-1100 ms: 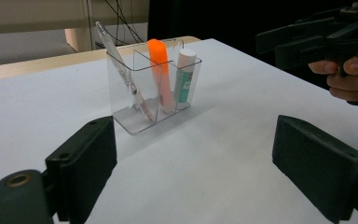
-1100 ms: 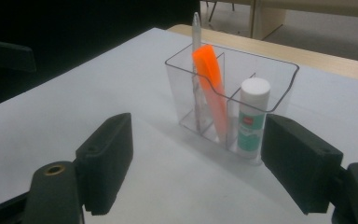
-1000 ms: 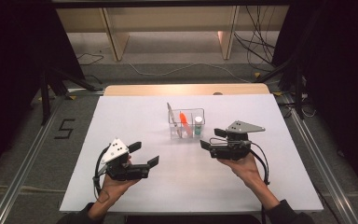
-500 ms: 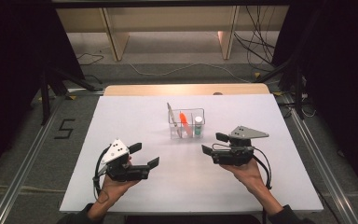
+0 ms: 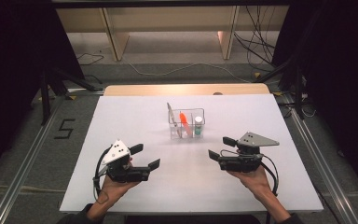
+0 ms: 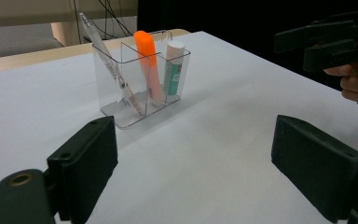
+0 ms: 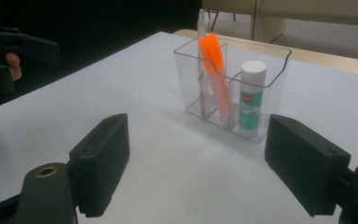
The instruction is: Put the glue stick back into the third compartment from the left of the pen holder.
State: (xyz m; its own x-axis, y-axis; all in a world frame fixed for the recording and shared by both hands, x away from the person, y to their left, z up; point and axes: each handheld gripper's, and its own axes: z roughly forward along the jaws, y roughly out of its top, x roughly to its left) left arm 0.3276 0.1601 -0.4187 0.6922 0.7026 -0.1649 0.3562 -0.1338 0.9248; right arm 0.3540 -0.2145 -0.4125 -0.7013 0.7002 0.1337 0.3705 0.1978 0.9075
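Note:
A clear plastic organizer [image 5: 187, 134] stands upright at the middle of the white table [image 5: 121, 116]. Its compartments hold a pen [image 5: 171, 114], an orange highlighter [image 5: 184, 121] and a white-capped glue stick [image 5: 198, 126]. My left gripper [image 5: 146, 156] rests at the near left, open and holding nothing, angled toward the organizer [image 6: 109, 100]. My right gripper [image 5: 220, 148] is at the near right, also open with nothing in it, and faces the organizer [image 7: 272, 79] from the other side. Both are well short of it. In the gripper views the pen [image 6: 107, 60] [image 7: 200, 28] leans, beside the highlighter [image 6: 148, 60] [image 7: 216, 74] and the glue stick [image 6: 171, 70] [image 7: 251, 93].
A wooden strip [image 5: 186, 89] runs along the table's far edge. Behind it are shelf legs [image 5: 114, 37] and cables [image 5: 256, 46] on the floor. A "5" mark [image 5: 65, 128] lies on the floor to the left. Metal rails [image 5: 321, 163] flank the table.
My right gripper has drawn back from the organizer toward the near edge and slightly right. The left gripper has hardly moved.

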